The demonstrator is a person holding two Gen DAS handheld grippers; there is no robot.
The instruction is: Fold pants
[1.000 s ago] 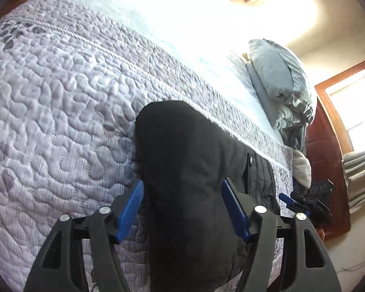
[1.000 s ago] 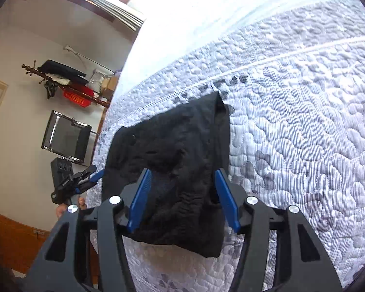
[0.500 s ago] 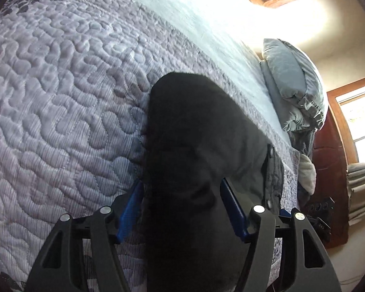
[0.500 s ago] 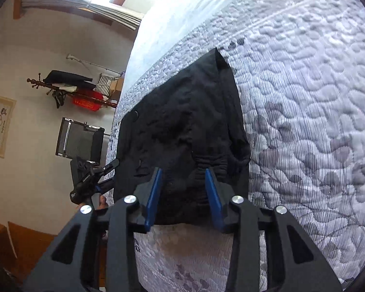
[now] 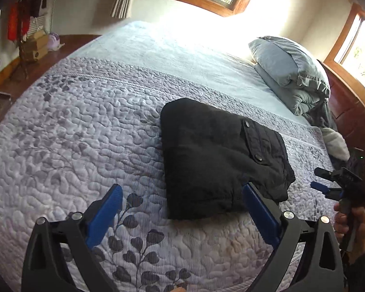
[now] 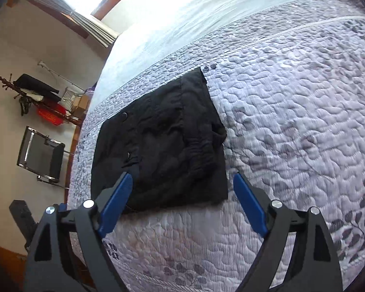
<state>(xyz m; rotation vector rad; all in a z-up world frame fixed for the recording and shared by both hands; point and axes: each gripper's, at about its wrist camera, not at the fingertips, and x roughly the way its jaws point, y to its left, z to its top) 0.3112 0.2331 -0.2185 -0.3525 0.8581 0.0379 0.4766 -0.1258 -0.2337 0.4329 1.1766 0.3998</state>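
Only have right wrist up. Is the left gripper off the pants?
Observer: Yes. The left gripper has just been opening its jaws and they are wide now. No pad presses cloth. The folded pants lie on the quilt.
Operator: What's past the pants?
Observer: Stacked grey pillows at the bed's head, well apart from them.
Operator: My gripper from outside?
Observer: The right gripper, in a hand, is beside the pants. It has just been opening too, with nothing between its fingers.
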